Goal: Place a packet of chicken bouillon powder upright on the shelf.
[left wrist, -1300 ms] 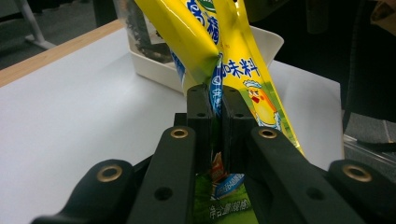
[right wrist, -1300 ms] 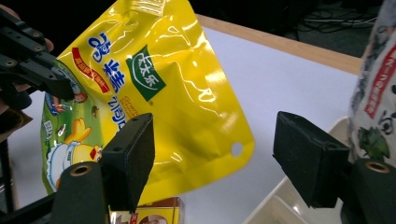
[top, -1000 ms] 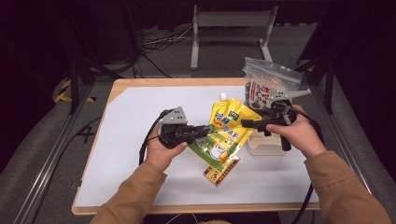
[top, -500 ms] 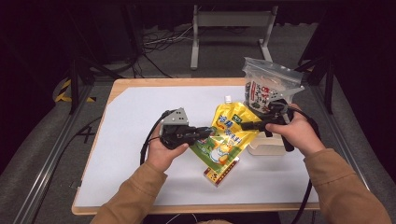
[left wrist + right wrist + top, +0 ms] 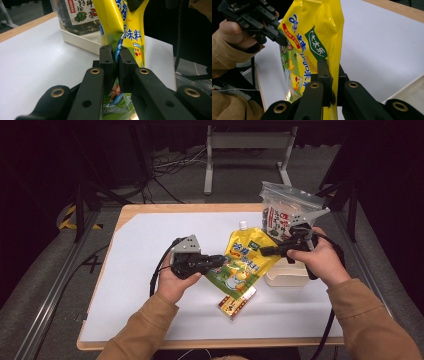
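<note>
Between the left gripper [image 5: 218, 261] and right gripper [image 5: 265, 251], both clamped on its edges, the yellow pouch [image 5: 243, 261] looks soft, slippery, best pinched at seams.

Change from the earlier pictures: your right gripper [image 5: 264, 251] has just been closing its jaws, and they now pinch the right edge of the yellow pouch [image 5: 245, 262], where before they stood open beside it. The pouch has shifted a little toward the top of the high view, so more of the small red-and-yellow packet [image 5: 237, 302] beneath its lower end is now uncovered.
</note>
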`<action>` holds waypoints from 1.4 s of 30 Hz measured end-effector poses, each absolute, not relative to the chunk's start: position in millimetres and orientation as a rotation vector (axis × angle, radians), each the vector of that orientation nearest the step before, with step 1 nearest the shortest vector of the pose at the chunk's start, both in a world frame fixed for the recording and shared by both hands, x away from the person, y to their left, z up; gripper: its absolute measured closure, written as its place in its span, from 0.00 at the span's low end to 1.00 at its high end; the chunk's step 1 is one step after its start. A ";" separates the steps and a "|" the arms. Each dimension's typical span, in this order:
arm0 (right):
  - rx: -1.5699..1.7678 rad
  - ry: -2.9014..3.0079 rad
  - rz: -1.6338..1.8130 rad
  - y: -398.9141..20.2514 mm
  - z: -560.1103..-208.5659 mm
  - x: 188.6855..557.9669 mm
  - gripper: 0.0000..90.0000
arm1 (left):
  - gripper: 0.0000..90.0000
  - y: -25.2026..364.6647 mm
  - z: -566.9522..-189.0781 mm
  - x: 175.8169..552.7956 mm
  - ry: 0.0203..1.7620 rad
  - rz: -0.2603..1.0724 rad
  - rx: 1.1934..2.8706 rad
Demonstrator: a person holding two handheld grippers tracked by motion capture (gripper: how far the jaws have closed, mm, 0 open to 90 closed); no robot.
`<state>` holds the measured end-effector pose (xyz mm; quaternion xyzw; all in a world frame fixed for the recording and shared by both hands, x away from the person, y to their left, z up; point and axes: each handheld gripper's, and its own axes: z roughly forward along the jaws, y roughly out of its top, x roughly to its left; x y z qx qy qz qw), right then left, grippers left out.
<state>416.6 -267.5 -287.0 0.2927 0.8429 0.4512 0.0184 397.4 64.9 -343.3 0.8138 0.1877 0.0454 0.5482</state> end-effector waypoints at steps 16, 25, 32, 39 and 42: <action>0.764 2.602 1.353 -254.4 -250.2 403.3 1.00 | 0.84 69.4 -339.6 395.3 0.462 0.184 1.876; 0.666 2.614 1.332 -246.2 -234.2 396.1 1.00 | 0.60 77.8 -338.8 398.5 0.514 0.188 1.834; 0.643 2.574 1.296 -252.3 -220.3 393.7 1.00 | 0.51 83.7 -338.3 401.0 0.540 0.233 1.842; 0.658 2.542 1.229 -264.8 -210.9 393.6 1.00 | 0.49 93.3 -337.2 403.8 0.567 0.258 1.843; 0.676 2.525 1.215 -272.3 -209.1 394.4 1.00 | 0.46 97.1 -337.2 404.5 0.586 0.260 1.848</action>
